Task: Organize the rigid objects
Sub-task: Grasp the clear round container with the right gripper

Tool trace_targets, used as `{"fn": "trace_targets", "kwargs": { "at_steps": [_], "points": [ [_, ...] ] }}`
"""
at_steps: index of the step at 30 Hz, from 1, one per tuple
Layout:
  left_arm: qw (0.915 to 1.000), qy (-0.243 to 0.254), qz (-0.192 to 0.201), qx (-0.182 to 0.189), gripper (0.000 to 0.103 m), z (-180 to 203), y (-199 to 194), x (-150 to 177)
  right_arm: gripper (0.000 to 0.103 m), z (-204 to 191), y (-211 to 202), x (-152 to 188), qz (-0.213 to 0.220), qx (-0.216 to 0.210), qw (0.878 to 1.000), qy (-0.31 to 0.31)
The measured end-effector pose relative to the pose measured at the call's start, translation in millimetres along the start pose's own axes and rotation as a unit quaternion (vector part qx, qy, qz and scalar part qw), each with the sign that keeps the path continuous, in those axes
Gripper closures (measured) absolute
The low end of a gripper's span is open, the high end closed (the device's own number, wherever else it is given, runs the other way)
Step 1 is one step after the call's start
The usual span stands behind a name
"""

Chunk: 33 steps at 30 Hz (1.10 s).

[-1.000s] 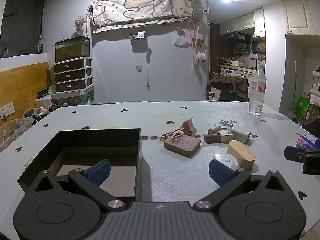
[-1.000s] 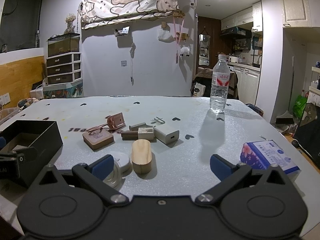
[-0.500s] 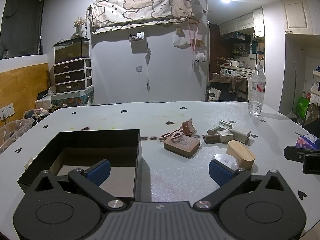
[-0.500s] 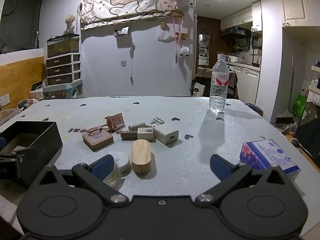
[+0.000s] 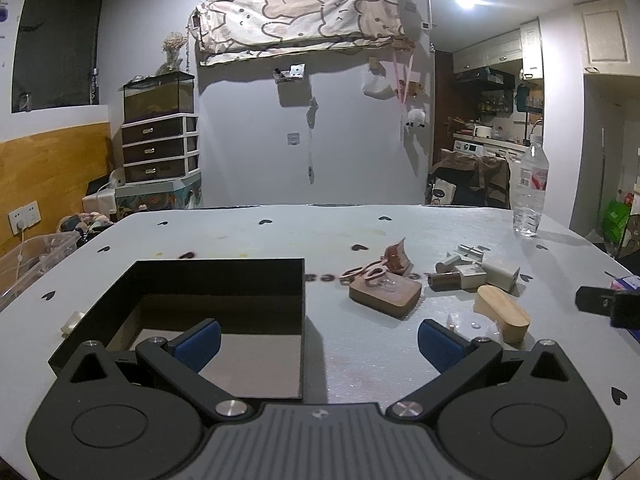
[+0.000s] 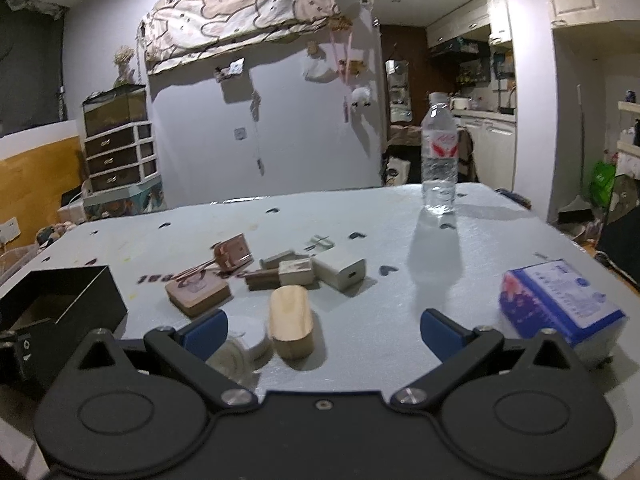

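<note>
On the pale table [image 5: 280, 232] with small black hearts, a black box [image 5: 208, 292] sits at about 9 o'clock. It is square, open on top, with a brown floor and nothing seen inside. To its right, near the middle, lies a little pile of hard things: a flat brown wooden block [image 6: 198, 294] with a pinkish clip [image 6: 234, 252] behind it, a dark stick-shaped bottle with a cream cap [image 6: 296, 273], a white boxy charger [image 6: 340, 270], a smooth light wooden oval piece [image 6: 290, 320] and a round white case [image 6: 248, 334]. They lie close together, some touching. A clear plastic water bottle [image 6: 439, 160] stands upright at 1 o'clock, well apart. A blue and white packet [image 6: 560, 304] lies at 3 o'clock.

The left gripper [image 5: 318, 340] is wide open above the box's near right corner, holding nothing. The right gripper [image 6: 323, 334] is wide open too, empty, with the oval piece and white case just in front of its left finger.
</note>
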<state>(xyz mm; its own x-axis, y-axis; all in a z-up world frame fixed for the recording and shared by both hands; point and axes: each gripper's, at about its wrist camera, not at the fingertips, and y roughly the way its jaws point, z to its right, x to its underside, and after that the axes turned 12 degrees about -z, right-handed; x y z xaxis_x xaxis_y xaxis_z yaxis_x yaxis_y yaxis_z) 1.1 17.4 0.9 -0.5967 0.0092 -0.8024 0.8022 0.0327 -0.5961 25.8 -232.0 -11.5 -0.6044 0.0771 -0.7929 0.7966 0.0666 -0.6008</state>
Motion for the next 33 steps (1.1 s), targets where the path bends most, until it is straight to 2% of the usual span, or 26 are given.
{"fn": "trace_targets", "kwargs": {
  "at_steps": [2,6,8,11,13,17,21,26,30,33],
  "points": [
    [1.0000,0.000,0.000,-0.001,0.000,-1.6,1.0,0.3,0.001,-7.1,6.3,-1.0,-0.006,-0.022,1.000,-0.013],
    [1.0000,-0.001,0.003,-0.002,0.000,-4.4,1.1,0.6,0.015,-26.8,23.8,-0.2,-0.030,-0.067,0.997,-0.040],
    [1.0000,-0.002,0.004,-0.003,0.000,-7.1,0.9,0.8,0.018,-35.2,32.2,1.9,-0.043,-0.080,0.995,-0.043],
    [0.9999,-0.004,0.007,-0.010,0.000,-14.4,0.4,-0.1,0.032,-46.6,43.7,4.5,-0.061,-0.091,0.993,-0.048],
    [0.9998,-0.010,0.009,-0.018,0.000,-22.3,0.0,-1.4,0.036,-51.7,48.8,7.3,-0.068,-0.099,0.992,-0.050],
    [0.9991,-0.020,0.016,-0.033,0.000,-39.9,-1.7,-3.2,0.058,-56.2,56.8,10.6,-0.075,-0.104,0.991,-0.043],
    [0.9970,-0.030,0.026,-0.066,0.000,-62.8,-3.5,-7.4,0.082,-57.3,62.7,12.8,-0.085,-0.108,0.990,-0.043],
    [0.9938,-0.052,0.027,-0.094,0.000,-94.9,-1.0,-11.0,0.084,-57.8,61.5,15.4,-0.076,-0.104,0.991,-0.047],
    [0.9907,-0.049,0.020,-0.125,0.002,-114.7,9.9,-11.9,0.086,-57.4,60.2,16.1,-0.073,-0.104,0.990,-0.053],
    [0.9881,-0.061,0.002,-0.141,0.011,-132.3,22.3,-13.6,0.089,-56.5,59.1,15.6,-0.073,-0.109,0.990,-0.052]
  ]
}}
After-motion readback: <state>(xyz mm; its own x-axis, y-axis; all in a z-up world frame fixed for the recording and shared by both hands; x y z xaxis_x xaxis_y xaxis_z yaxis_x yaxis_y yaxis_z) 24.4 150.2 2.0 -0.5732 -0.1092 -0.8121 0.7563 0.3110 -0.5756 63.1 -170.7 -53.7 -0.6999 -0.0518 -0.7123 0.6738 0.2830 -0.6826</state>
